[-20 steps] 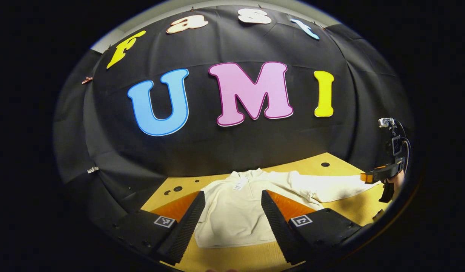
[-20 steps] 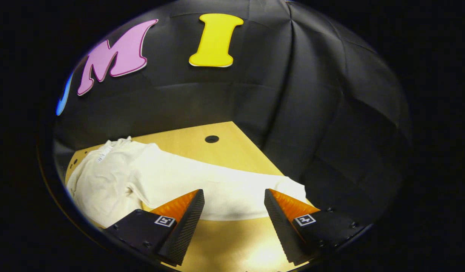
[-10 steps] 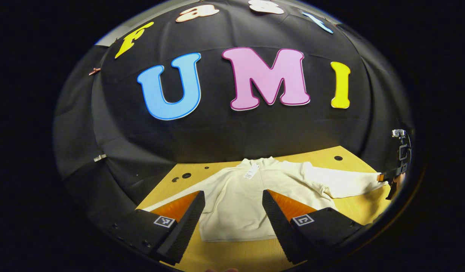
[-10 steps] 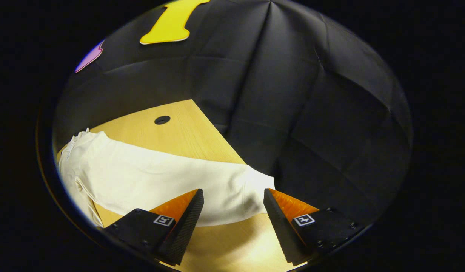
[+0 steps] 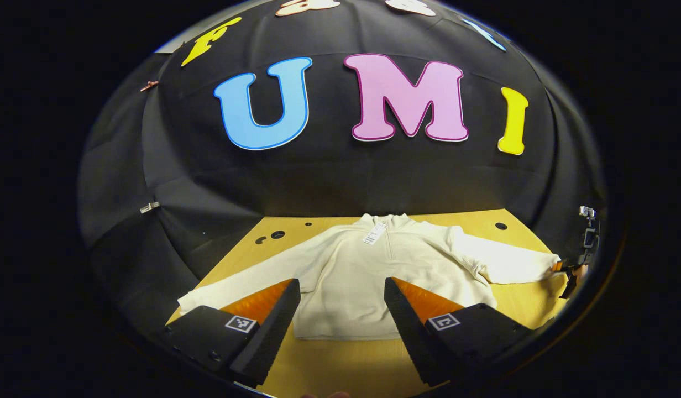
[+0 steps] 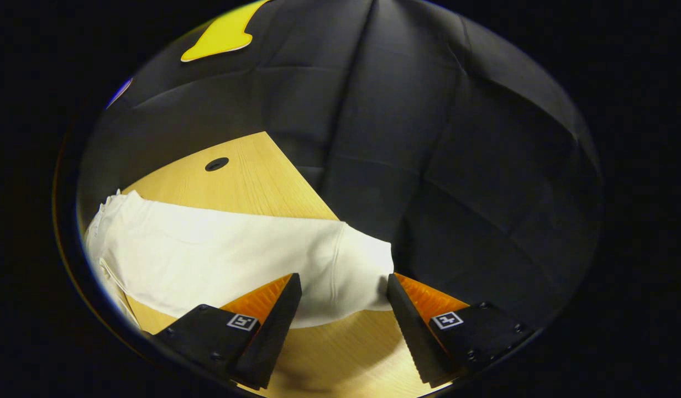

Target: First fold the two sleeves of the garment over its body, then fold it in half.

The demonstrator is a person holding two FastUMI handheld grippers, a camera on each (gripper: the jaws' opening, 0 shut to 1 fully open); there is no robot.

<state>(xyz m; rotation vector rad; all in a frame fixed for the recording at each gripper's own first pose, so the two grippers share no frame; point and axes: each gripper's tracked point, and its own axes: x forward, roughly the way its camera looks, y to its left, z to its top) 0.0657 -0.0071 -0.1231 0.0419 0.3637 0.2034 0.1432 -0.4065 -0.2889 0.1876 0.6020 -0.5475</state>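
A cream sweatshirt (image 5: 368, 276) lies flat, face up, on the wooden table (image 5: 340, 365), collar toward the wall and both sleeves spread out. My left gripper (image 5: 340, 287) hovers open above the hem side of the body, nothing between its fingers. The left sleeve (image 5: 235, 284) runs out to the table's left edge. In the right gripper view, the right sleeve's cuff (image 6: 362, 260) lies between the fingers of my open right gripper (image 6: 343, 279), low over the table (image 6: 252, 171). That gripper (image 5: 561, 267) also appears at the cuff in the left gripper view, with a hand behind it.
Black cloth walls close in the table at the back and on both sides. Round holes (image 5: 277, 235) mark the back left of the tabletop, and another hole (image 6: 216, 164) sits at the back right. The table's right edge runs just beyond the cuff.
My left gripper has drawn back and left, so the whole garment and left sleeve came into sight. My right gripper has moved along the right sleeve to its cuff, now between the fingers.
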